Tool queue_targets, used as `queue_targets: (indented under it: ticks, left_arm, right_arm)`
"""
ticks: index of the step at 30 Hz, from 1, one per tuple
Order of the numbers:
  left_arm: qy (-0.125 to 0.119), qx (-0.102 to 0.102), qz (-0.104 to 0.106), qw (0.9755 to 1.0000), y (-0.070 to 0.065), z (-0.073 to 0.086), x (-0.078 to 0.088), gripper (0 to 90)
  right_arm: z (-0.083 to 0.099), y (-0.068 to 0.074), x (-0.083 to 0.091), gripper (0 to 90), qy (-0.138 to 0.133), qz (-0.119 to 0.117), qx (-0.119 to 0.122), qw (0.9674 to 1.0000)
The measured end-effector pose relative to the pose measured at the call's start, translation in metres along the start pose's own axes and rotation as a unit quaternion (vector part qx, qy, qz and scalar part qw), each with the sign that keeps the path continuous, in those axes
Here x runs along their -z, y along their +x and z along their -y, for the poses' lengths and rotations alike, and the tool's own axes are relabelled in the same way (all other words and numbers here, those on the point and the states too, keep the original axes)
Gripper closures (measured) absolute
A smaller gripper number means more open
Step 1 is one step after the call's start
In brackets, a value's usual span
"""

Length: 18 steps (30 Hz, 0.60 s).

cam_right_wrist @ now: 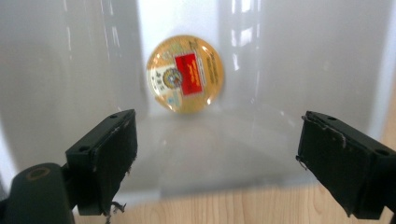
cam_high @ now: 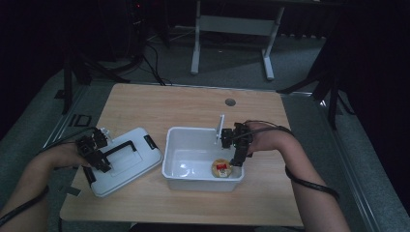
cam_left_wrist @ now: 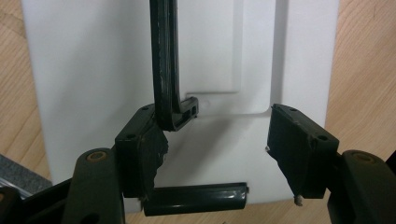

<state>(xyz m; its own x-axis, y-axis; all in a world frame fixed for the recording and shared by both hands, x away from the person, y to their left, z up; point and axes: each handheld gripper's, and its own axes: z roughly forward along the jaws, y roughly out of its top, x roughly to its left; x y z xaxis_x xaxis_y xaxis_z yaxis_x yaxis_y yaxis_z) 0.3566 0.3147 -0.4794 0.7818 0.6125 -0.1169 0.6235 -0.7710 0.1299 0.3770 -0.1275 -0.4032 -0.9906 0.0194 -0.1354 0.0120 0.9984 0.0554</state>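
A white bin [cam_high: 176,159] stands mid-table. A round gold container with a red label [cam_high: 221,168] lies inside it near the front right; it also appears in the right gripper view [cam_right_wrist: 185,73]. My right gripper [cam_high: 236,153] hangs open over the bin's right side, apart from the container. In its own view the right gripper [cam_right_wrist: 215,154] has nothing between its jaws. The bin's white lid [cam_high: 140,166] lies flat to the left, with a black handle [cam_left_wrist: 166,65]. My left gripper [cam_left_wrist: 217,144] is open over the lid's near end, its left jaw against the handle's corner.
A black latch [cam_left_wrist: 196,198] sits on the lid's near edge. A thin white piece [cam_high: 220,128] stands up at the bin's back rim. Bare wood [cam_high: 183,104] lies behind the bin, with a cable hole [cam_high: 230,102]. A desk frame [cam_high: 196,48] stands beyond the table.
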Motion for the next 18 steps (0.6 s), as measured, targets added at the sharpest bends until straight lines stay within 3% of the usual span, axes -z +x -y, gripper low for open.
queue_targets:
  ticks: [10, 18]
  left_arm:
    - [-0.002, 0.001, 0.0, 1.0, -0.001, 0.0, 0.001, 35.7]
    - [-0.001, 0.002, 0.001, 1.0, -0.001, 0.0, 0.002, 35.7]
  right_arm:
    - [0.039, 0.001, 0.015, 12.7, -0.021, 0.002, -0.024, 0.9995]
    - [0.068, 0.004, 0.011, 13.2, -0.017, -0.003, -0.04, 0.999]
